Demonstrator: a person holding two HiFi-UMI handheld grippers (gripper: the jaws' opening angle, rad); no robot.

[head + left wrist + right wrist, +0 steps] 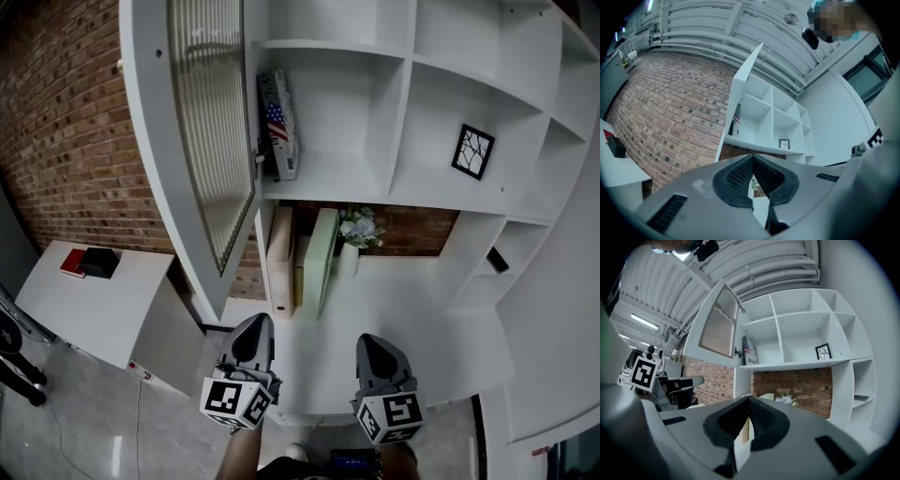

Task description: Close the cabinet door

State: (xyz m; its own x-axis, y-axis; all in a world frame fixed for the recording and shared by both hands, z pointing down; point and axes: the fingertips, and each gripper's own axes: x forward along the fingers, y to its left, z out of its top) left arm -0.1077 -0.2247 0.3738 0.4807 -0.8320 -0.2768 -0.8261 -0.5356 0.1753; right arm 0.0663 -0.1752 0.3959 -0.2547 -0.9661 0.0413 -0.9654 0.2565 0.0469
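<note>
**Cabinet door open, both grippers low and clear of it**

The cabinet door (211, 141), white-framed with a ribbed glass panel, is seen swung out from the left side of the white shelf unit (405, 103). It stands well open above the left edge of the surface (412, 319). The left gripper (254, 328) and the right gripper (374, 345) are held side by side over the near edge of that surface, well apart from the door. In each gripper view the jaws are brought together at the tips, and nothing is gripped between them.

The closing is judged not yet begun, since no contact with the door is shown. The left gripper is the nearer one. The next move would call for it to be raised to the door's free edge or outer face, and for the door to be pushed round until it lies flush against the unit. Closed jaws would serve for such a push. The glass panel is better avoided.

No readable writing is found. A flag-printed box (278, 122) in the open compartment shows stars and stripes only. A framed picture (472, 151) shows a branching pattern. Flowers (360, 226) and upright folders (314, 258) are kept at the far edge of the surface.
</note>
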